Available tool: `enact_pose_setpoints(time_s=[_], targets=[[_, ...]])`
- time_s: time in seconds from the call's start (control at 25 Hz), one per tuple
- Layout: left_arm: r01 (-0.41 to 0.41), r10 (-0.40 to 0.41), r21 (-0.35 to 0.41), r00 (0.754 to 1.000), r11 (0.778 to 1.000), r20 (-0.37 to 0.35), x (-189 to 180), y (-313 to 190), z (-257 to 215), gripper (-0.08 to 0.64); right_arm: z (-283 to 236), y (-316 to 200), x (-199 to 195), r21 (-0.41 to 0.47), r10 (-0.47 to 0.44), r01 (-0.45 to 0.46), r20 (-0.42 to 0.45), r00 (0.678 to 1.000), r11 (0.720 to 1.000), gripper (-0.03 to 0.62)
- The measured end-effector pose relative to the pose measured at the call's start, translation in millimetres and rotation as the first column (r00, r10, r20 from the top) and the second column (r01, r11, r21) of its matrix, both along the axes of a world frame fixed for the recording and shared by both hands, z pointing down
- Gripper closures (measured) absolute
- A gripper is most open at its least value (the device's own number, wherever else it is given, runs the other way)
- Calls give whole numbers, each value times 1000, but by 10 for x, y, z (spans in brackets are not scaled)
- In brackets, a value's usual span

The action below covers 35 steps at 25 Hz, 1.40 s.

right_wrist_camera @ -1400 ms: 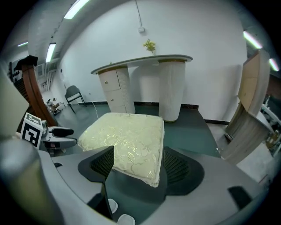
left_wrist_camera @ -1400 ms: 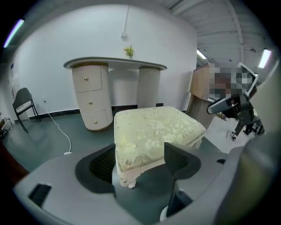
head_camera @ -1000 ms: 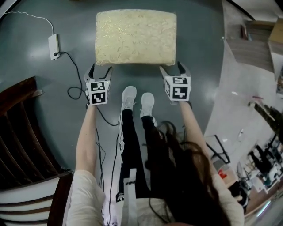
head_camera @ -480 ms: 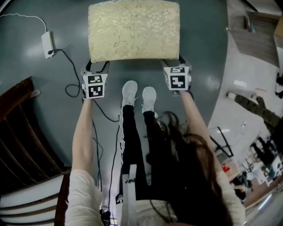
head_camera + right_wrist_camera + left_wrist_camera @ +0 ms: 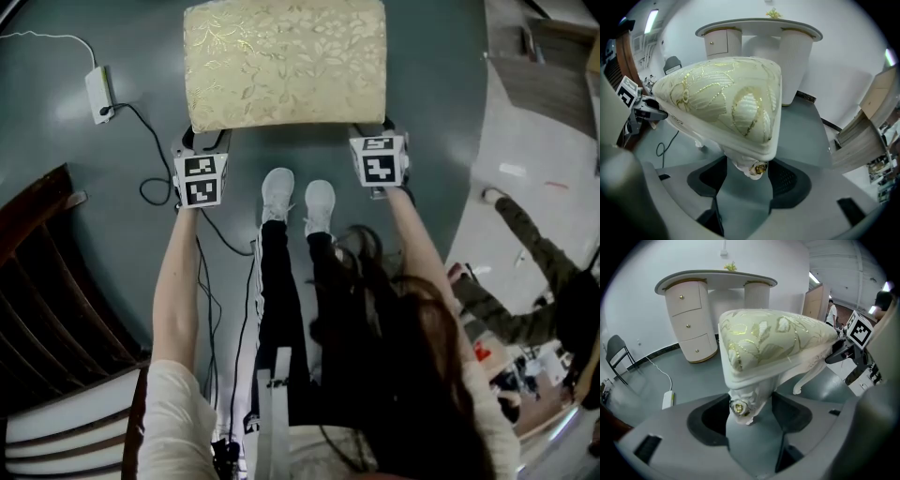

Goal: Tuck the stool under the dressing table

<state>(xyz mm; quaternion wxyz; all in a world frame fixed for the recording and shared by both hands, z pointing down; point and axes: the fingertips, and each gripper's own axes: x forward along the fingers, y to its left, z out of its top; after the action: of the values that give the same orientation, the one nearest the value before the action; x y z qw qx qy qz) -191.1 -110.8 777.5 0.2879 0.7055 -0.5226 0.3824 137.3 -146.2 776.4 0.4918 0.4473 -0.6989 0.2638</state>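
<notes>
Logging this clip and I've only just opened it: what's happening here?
A person stands at a cushioned stool, a gripper in each hand. The left gripper and right gripper each straddle a carved near corner of it, and their jaws have just been closing onto those corners, pads apparently touching. The dressing table stands ahead against the wall; the stool is not yet under it.

Grey floor (image 5: 75, 159): white power adapter (image 5: 97, 92) at far left, its black cable (image 5: 150, 192) looping nearer. Dark wooden chair (image 5: 47, 272) at near left. Bystander's dark sleeve (image 5: 530, 248) at right. Black folding chair (image 5: 616, 352) beside the far-left wall.
</notes>
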Motion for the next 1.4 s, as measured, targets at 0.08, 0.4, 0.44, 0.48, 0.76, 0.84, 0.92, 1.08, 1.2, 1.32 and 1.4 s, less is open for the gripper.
enact_pose_setpoints(time_s=[0.08, 0.4, 0.44, 0.48, 0.76, 0.84, 0.92, 1.08, 1.2, 1.32, 1.4], targets=[[-2, 2, 4, 1000, 1000, -12, 4, -8, 1, 275, 21, 18, -6, -10, 11, -11, 3, 1000, 1000, 321], [-33, 33, -14, 998, 999, -47, 26, -16, 16, 275, 22, 16, 7, -28, 21, -21, -17, 1000, 999, 330], [-38, 37, -15, 998, 999, -51, 25, -19, 12, 275, 22, 18, 6, -31, 27, -28, -20, 999, 999, 330], [-41, 40, -17, 998, 999, -55, 20, -23, 9, 275, 22, 15, 2, -32, 29, -30, -21, 999, 999, 331], [-80, 78, -26, 993, 996, -89, 67, -30, 31, 276, 27, -47, 34, -16, 11, -12, -34, 999, 1000, 334], [-75, 74, -14, 993, 997, -88, 63, -34, 38, 276, 43, -63, 30, -13, 3, -3, -38, 999, 1000, 336], [-71, 70, -1, 994, 997, -86, 61, -35, 38, 276, 57, -60, 25, -9, 1, -1, -39, 999, 1000, 336], [-70, 70, 4, 994, 998, -89, 60, -50, 50, 278, 49, -68, 32, -8, -2, 1, -47, 999, 1000, 337], [-81, 80, -18, 993, 997, -89, 51, -14, 71, 278, 60, -36, 23, -15, -3, 2, -52, 999, 1000, 339], [-110, 107, -25, 990, 994, -89, 68, -24, 68, 278, 70, -4, 47, -15, -1, 0, -56, 998, 1000, 341], [-109, 106, -22, 991, 994, -85, 42, -50, 62, 278, 63, -20, 30, -6, -8, 7, -52, 999, 1000, 341]])
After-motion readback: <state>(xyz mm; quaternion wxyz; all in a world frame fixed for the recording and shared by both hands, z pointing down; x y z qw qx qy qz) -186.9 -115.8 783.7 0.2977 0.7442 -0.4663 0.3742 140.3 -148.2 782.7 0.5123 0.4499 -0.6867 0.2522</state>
